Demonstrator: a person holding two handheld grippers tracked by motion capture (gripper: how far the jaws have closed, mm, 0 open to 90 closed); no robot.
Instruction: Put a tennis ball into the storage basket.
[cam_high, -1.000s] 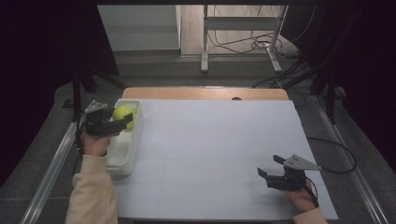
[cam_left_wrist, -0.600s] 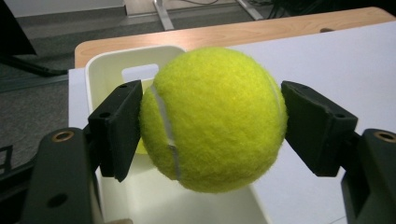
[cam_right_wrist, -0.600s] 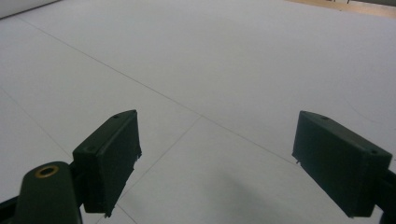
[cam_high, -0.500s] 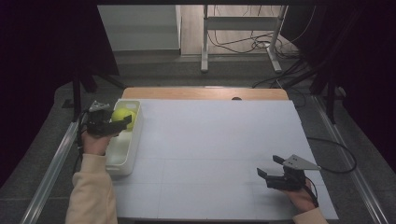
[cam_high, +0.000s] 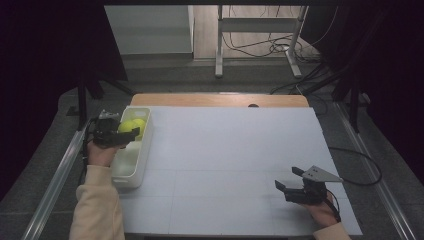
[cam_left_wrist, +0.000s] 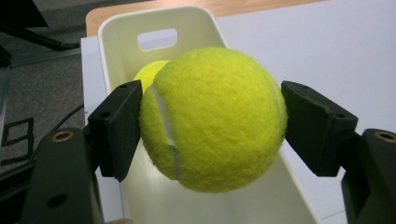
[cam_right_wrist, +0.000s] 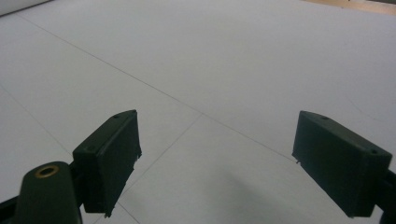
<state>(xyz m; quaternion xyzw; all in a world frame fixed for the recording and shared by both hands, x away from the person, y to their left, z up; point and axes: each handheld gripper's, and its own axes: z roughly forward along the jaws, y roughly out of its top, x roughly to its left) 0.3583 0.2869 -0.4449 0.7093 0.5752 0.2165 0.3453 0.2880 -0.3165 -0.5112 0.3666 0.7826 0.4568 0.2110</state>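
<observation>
1. We work at a wide white worktop (cam_high: 235, 165), bare across its middle.
2. At its left edge stands a long white bin (cam_high: 131, 159), its long axis running from the near edge of the worktop towards the far one; a handle slot is cut in its far end wall.
3. Our right tongs (cam_high: 288, 179) rest low over the near right part of the worktop, released, with nothing between the jaws.
4. Our left tongs (cam_high: 131, 133) are clenched on a yellow tennis ball (cam_left_wrist: 212, 119), one jaw on each side of it, above the far half of the bin.
5. A second ball (cam_left_wrist: 148, 74) lies in the bin just behind the held one, near the slotted end.
6. The held ball is round, so it has no long axis and points no way; only its white seam (cam_left_wrist: 164, 121) gives a bearing, curving down the side next to the left jaw.
7. We judge the step in hand to be carrying this ball at the bin. To do it well, we keep the squeeze even across the widest part, hold the tongs level, keep clear of the rim and the second ball, and let go only when low inside or well over bare worktop.
</observation>
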